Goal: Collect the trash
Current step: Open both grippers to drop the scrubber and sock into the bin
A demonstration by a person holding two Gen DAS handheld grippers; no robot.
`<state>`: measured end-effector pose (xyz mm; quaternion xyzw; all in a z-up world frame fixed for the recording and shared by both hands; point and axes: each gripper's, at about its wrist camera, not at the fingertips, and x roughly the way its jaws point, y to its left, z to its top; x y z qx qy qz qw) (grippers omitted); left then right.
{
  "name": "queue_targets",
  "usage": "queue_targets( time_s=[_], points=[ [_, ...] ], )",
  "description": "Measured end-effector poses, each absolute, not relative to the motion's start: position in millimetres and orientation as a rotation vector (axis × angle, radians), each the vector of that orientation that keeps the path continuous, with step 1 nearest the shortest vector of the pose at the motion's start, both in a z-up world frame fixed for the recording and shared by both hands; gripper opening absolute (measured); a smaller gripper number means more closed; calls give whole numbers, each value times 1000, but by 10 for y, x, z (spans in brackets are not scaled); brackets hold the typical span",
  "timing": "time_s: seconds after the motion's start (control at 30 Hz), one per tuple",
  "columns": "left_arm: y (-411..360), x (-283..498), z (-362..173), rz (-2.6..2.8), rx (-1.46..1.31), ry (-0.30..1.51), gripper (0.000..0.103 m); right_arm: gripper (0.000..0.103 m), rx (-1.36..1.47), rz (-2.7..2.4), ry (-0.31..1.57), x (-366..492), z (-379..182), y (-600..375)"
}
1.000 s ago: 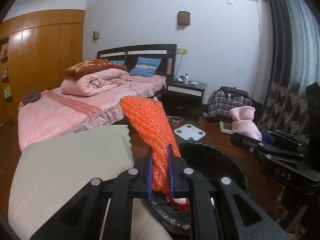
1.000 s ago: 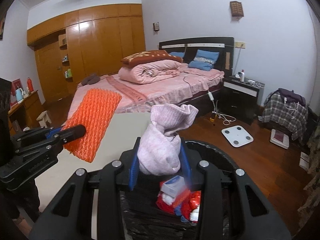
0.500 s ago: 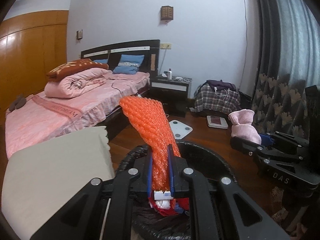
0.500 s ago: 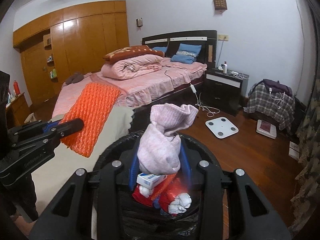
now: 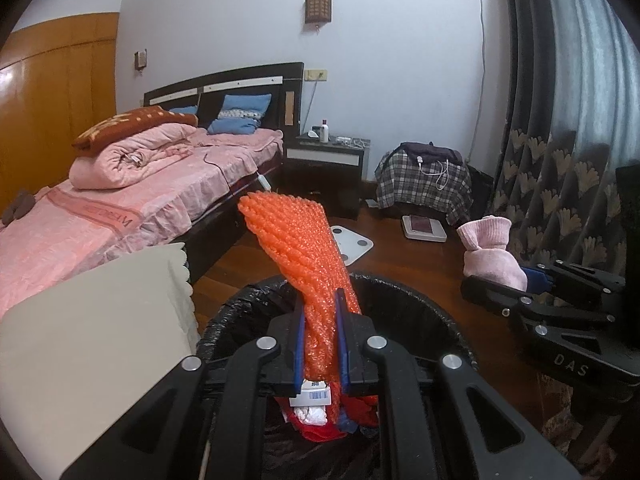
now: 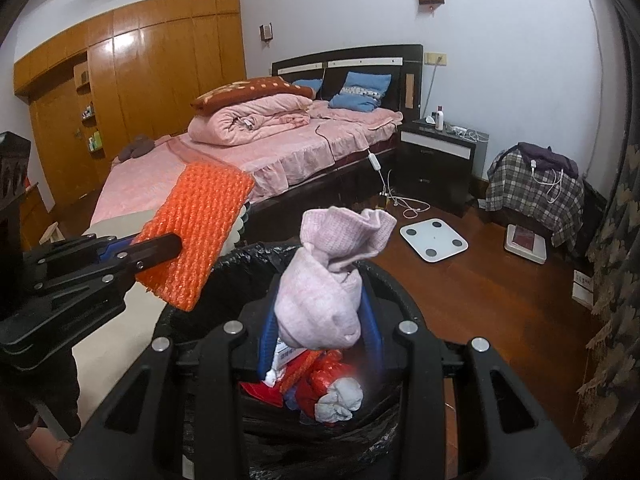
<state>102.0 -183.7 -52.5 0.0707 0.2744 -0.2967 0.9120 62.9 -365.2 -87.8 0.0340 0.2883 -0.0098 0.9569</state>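
Left wrist view has the left gripper (image 5: 320,332) clamped tight on a strip of orange bubble-textured foam wrap (image 5: 304,256), which sticks up and away from the blue pads, right over the round bin lined with a black plastic bag (image 5: 436,312). Inside the bin you can see red wrappers, a small white box with a barcode (image 5: 311,394) and a crumpled white tissue (image 6: 340,398) piled at the bottom. Right wrist view shows the right gripper (image 6: 320,320) squeezing a knotted pale pink knit sock bundle (image 6: 324,288), also held above the bin's open mouth, so both bits of trash are over the bin but neither is in yet. The bin stands on the dark wooden floor (image 6: 480,280) just beside the corner of a beige scalloped-edge cloth-covered surface (image 5: 92,320). Behind all that: a bed with pink bedding (image 6: 256,152), a white bathroom scale (image 6: 434,239) on the floor, and a plaid-covered heap (image 6: 536,196) near the patterned curtain (image 5: 560,184).
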Motion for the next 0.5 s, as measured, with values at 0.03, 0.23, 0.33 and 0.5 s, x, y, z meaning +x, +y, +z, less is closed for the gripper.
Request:
queue_targets(
  time_s=[0.03, 0.23, 0.33, 0.5],
  points=[
    [-1859, 1044, -561, -615, 148, 570, 12, 35, 70, -19, 589, 661, -883, -3672],
    [-1977, 1205, -704, -625, 161, 602, 13, 35, 76, -7, 617, 829, -1001, -3701],
    [-2010, 1292, -778, -626, 166, 624, 13, 35, 77, 0, 632, 911, -1080, -3711],
    [-2020, 1434, -890, -634, 162, 665, 17, 44, 77, 7, 666, 1038, -1218, -3730]
  ],
)
